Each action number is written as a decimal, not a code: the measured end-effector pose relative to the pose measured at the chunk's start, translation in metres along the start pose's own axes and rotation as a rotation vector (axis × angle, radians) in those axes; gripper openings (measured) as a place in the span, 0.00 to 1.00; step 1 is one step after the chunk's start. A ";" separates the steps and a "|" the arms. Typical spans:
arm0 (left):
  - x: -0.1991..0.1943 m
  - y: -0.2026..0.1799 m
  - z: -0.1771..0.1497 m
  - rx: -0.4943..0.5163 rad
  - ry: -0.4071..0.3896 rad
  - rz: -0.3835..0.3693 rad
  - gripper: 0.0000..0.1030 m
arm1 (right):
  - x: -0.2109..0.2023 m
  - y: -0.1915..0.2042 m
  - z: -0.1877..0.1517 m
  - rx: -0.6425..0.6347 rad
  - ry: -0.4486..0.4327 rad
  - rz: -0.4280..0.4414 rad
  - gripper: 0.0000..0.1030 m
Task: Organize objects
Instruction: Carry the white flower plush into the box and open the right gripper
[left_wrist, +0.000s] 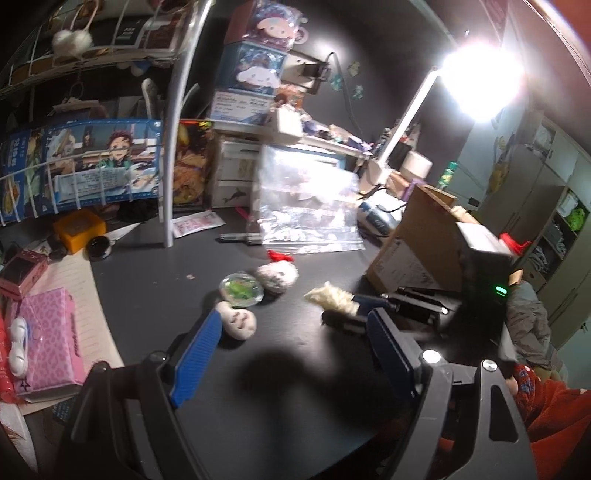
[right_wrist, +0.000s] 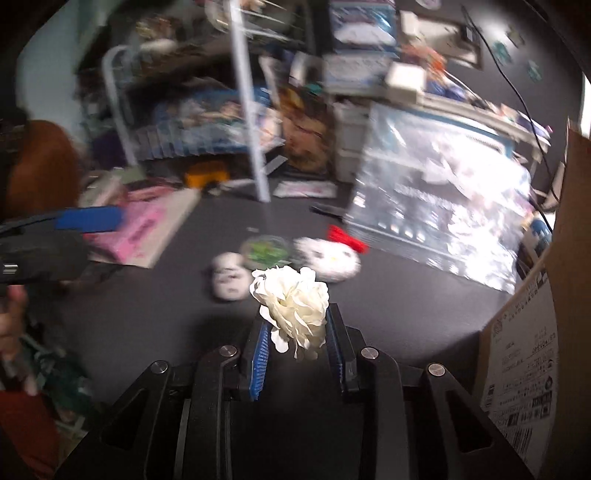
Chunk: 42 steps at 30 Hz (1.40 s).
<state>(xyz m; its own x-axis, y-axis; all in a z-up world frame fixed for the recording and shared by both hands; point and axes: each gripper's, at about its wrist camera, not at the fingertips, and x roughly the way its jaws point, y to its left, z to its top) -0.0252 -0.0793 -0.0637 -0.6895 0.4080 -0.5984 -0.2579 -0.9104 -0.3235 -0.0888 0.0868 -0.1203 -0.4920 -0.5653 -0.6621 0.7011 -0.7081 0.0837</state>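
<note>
My right gripper (right_wrist: 295, 328) is shut on a white fabric flower (right_wrist: 291, 306) and holds it above the black desk (right_wrist: 406, 306); it also shows in the left wrist view (left_wrist: 334, 297). My left gripper (left_wrist: 295, 332) is open and empty, low over the desk. Beyond it lie a small white face charm (left_wrist: 240, 319), a clear round case with green inside (left_wrist: 242, 290), and a white cat plush with a red bow (left_wrist: 277, 275). The same three show in the right wrist view: the charm (right_wrist: 229, 275), the case (right_wrist: 264, 251), the plush (right_wrist: 328, 256).
A clear zip bag (left_wrist: 306, 199) leans at the back. A cardboard box (left_wrist: 424, 240) stands at the right. A pink pouch (left_wrist: 48, 328) and notebook lie at the left. A white wire shelf (left_wrist: 170, 147) with boxes and a bright lamp (left_wrist: 476, 77) stand behind.
</note>
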 end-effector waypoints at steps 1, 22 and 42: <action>-0.001 -0.004 0.001 0.002 -0.001 -0.015 0.76 | -0.008 0.007 0.001 -0.023 -0.016 0.016 0.23; 0.047 -0.152 0.091 0.171 0.042 -0.299 0.27 | -0.158 -0.046 0.017 -0.169 -0.219 -0.099 0.23; 0.136 -0.237 0.135 0.264 0.163 -0.298 0.72 | -0.183 -0.159 0.014 -0.034 -0.036 -0.270 0.47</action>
<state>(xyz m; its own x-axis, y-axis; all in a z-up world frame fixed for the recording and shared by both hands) -0.1494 0.1829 0.0310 -0.4487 0.6418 -0.6219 -0.6085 -0.7290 -0.3134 -0.1173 0.2972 -0.0022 -0.6814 -0.3730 -0.6297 0.5586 -0.8210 -0.1182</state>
